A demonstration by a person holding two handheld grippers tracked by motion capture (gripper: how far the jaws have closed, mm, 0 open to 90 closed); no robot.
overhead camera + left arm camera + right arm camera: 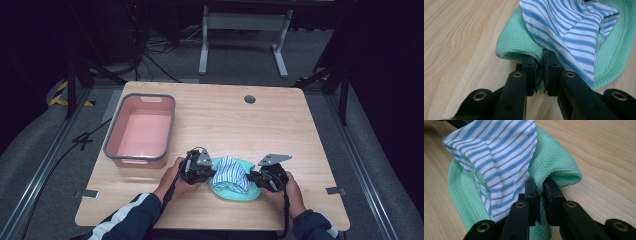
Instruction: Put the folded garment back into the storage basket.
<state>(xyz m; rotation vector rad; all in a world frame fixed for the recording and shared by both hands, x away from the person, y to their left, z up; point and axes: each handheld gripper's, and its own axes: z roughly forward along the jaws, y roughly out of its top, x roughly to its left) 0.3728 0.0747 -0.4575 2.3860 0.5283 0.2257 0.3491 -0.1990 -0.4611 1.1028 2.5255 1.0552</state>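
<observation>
The left hand-held gripper (538,65) is clamped on a folded edge of the green cloth (516,41), its jaws pinching the fabric between them. The right hand-held gripper (541,191) is clamped likewise on the opposite edge of that green cloth. A blue-striped white cloth (229,174) lies bunched on top of the green one, between the two grippers. The pile rests near the front of the wooden counter (225,120). A pink tub (141,129) stands well apart, toward the left
</observation>
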